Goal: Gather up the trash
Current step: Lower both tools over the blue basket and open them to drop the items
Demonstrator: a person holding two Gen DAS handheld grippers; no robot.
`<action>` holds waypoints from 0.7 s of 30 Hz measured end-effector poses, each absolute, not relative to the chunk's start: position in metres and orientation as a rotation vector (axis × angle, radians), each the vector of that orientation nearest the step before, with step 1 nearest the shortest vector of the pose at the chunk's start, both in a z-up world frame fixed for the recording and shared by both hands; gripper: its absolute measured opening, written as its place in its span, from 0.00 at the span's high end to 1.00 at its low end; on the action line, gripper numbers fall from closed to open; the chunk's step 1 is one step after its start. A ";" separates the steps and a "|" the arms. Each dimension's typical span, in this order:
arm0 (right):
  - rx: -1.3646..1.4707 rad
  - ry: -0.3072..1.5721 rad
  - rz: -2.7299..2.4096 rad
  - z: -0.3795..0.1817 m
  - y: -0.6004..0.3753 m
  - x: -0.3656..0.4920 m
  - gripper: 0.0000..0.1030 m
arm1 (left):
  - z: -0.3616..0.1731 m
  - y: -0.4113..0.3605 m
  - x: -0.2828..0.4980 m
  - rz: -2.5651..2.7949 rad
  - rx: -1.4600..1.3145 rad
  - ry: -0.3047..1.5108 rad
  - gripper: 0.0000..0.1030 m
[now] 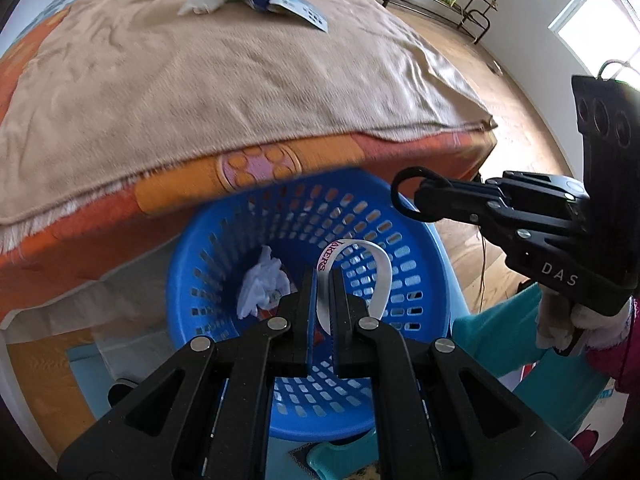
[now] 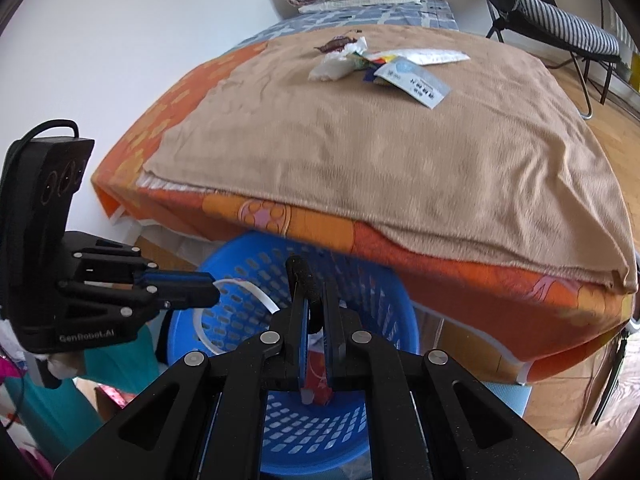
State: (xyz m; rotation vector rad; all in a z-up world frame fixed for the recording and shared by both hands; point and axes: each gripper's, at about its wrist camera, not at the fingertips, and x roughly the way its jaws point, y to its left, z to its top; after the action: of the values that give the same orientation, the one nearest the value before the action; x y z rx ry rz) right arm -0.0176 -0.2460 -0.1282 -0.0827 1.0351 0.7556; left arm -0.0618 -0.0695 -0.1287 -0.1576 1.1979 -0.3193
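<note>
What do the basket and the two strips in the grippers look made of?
Basket: glossy blue moulded plastic, slotted walls. White band in the left gripper: smooth, holds a springy loop, likely plastic or coated paper. Black loop in the right gripper: matte, fuzzy-looking, perhaps foam or fabric.

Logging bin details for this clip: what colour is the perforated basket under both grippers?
Blue basket, clearest in the left wrist view.

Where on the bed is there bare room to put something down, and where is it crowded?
The tan blanket is bare across its whole near half, from the scattered wrappers and tissue down to the edge above the blue plastic basket. The far end is crowded by that litter; over the basket both grippers hang.
</note>
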 end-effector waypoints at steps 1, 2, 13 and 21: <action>-0.082 1.040 0.756 -0.130 -0.246 -0.019 0.95 | -0.130 -0.071 -0.063 -0.323 -0.155 1.202 0.97; -0.081 1.045 0.755 -0.131 -0.246 -0.019 0.95 | -0.131 -0.072 -0.064 -0.327 -0.151 1.205 0.97; -0.070 1.101 0.753 -0.143 -0.245 -0.020 0.95 | -0.137 -0.078 -0.066 -0.335 -0.136 1.233 0.93; -0.067 1.117 0.733 -0.145 -0.244 -0.017 0.70 | -0.136 -0.079 -0.066 -0.328 -0.136 1.226 0.63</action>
State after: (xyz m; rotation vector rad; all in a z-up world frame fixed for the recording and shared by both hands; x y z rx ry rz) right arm -0.0174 -0.2443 -0.1455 -0.0671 1.1168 0.7335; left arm -0.0659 -0.0791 -0.1364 -0.1355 1.2262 -0.3276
